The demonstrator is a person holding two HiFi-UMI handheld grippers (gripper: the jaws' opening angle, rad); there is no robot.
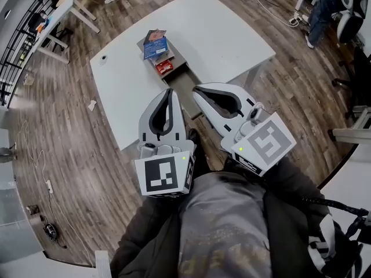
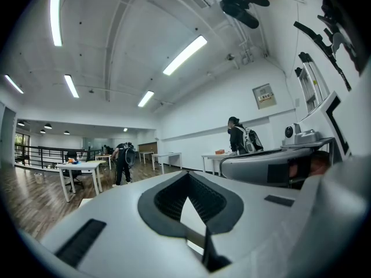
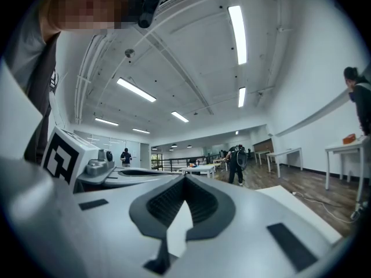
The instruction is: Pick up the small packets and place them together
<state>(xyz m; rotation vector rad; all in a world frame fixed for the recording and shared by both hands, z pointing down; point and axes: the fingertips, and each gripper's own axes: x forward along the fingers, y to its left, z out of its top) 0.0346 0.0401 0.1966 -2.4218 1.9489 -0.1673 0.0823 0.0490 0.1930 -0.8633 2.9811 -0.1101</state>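
On the white table lies a grey-brown board. At its far end rest a blue packet partly over another packet, and a small red packet just nearer. My left gripper and right gripper hover side by side over the near end of the board, short of the packets, and point level. Both are shut with nothing between the pads. The packets do not show in either gripper view.
A small dark object sits near the table's left corner. Wooden floor surrounds the table, with cables beyond it. Other desks and a person with a backpack stand farther off in the room.
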